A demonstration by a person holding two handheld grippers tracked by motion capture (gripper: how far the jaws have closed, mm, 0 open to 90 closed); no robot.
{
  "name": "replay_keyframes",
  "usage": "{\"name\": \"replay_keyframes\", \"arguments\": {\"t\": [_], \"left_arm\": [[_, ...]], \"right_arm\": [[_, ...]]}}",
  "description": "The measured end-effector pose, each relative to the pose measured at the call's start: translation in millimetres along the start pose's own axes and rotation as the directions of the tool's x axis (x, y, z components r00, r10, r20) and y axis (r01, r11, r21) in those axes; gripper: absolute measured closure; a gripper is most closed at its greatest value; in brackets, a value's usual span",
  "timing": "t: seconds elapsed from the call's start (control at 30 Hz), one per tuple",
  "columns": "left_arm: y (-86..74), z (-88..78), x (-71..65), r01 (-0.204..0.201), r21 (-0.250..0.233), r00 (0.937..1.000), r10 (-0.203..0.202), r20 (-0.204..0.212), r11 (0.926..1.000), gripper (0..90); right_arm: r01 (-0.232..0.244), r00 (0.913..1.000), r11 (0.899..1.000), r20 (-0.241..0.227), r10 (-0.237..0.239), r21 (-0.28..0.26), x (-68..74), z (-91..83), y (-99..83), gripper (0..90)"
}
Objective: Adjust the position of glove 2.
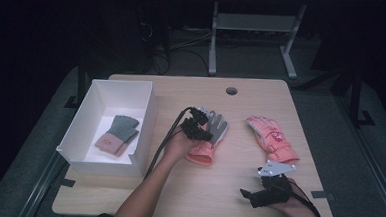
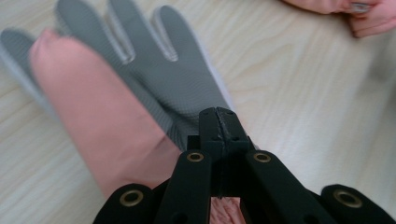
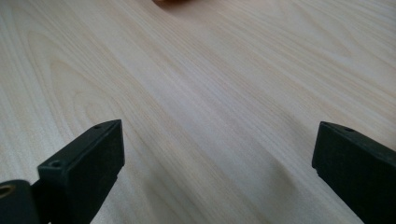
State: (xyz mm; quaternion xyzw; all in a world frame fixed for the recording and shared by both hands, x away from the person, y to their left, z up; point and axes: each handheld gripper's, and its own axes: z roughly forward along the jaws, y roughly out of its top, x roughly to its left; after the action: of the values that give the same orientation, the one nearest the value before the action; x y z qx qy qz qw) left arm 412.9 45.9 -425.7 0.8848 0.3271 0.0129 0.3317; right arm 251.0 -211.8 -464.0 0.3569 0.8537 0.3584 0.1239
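Gripping the grey-and-pink glove [image 2: 140, 98] at mid-table, our left gripper [image 2: 218, 122] has its jaws pressed together on the fabric near the cuff. Right of it lies a pink glove [image 1: 272, 138] with a printed mark we cannot read. Our right gripper [image 1: 252, 196] rests at the near right edge, jaws wide apart, holding nothing. A white box [image 1: 146, 111] at left holds a small grey-and-pink glove [image 1: 118, 134].
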Motion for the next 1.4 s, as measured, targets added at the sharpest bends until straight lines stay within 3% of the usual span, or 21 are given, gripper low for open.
{"name": "replay_keyframes", "arguments": {"t": [0.23,0.27,0.3,0.47,0.63,0.77,0.8,0.9,0.97,1.07,1.1,1.2,1.4], "left_arm": [[5.5,5.7,-21.2,-0.050,0.019,0.9977,0.049,0.047,0.9986,90.0],[6.4,6.5,-23.0,-0.072,0.032,0.9961,0.070,0.052,0.9969,90.0],[6.9,9.0,-27.2,-0.060,0.020,0.9964,0.059,0.061,0.9980,90.0],[11.6,16.0,-40.3,-0.106,0.035,0.9909,0.102,0.088,0.9938,90.0],[14.5,18.5,-49.1,-0.124,0.025,0.9871,0.121,0.105,0.9920,90.0],[18.6,7.1,-42.2,-0.126,0.001,0.9907,0.125,0.053,0.9921,90.0],[20.0,4.1,-37.3,-0.136,0.007,0.9903,0.136,0.031,0.9907,90.0],[24.3,-0.4,-22.2,-0.114,0.004,0.9934,0.114,-0.010,0.9934,90.0],[26.6,0.8,-14.1,-0.098,0.001,0.9950,0.098,-0.020,0.9952,90.0],[27.7,8.8,-5.6,-0.098,0.038,0.9949,0.099,-0.022,0.9944,90.0],[26.7,12.8,-5.2,-0.087,0.044,0.9960,0.087,-0.017,0.9953,90.0],[21.3,21.2,-7.3,-0.114,0.093,0.9933,0.115,-0.008,0.9892,90.0],[12.3,17.9,-21.2,-0.118,0.117,0.9929,0.119,-0.003,0.9861,90.0]], "right_arm": [[-0.003,1.0000,1.000,0.001,0.003,0.000,-0.1,-0.2,-0.2,2.1],[-0.004,1.0000,1.000,0.001,0.004,0.001,0.1,-0.2,-0.2,2.1],[-0.001,1.0000,1.000,0.002,0.001,0.000,0.0,-0.2,-0.2,2.1],[0.003,1.0000,1.000,0.001,-0.003,-0.003,-0.5,-0.3,-0.4,2.1],[0.005,1.0000,1.000,0.001,-0.005,-0.002,-1.2,-0.8,-0.4,2.1],[0.005,1.0000,1.000,0.002,-0.005,-0.005,-1.8,-0.9,-0.9,2.1],[0.007,1.0000,1.000,0.003,-0.007,-0.005,-1.8,-0.9,-0.9,2.1],[0.005,1.0000,1.000,-0.002,-0.005,0.001,-0.7,-1.0,-0.3,2.1],[0.008,1.0000,1.000,0.001,-0.008,-0.001,-0.2,-0.2,-0.5,2.1],[0.000,1.0000,1.000,-0.002,0.000,0.001,-0.1,-0.1,-0.4,2.1],[0.001,1.0000,1.000,-0.003,-0.001,0.001,-0.4,-0.1,-0.5,2.1],[0.006,1.0000,1.000,-0.001,-0.006,-0.004,-1.8,-0.8,-0.9,2.1],[0.006,1.0000,1.000,0.000,-0.006,-0.004,-1.9,-1.0,-1.0,2.1]]}}
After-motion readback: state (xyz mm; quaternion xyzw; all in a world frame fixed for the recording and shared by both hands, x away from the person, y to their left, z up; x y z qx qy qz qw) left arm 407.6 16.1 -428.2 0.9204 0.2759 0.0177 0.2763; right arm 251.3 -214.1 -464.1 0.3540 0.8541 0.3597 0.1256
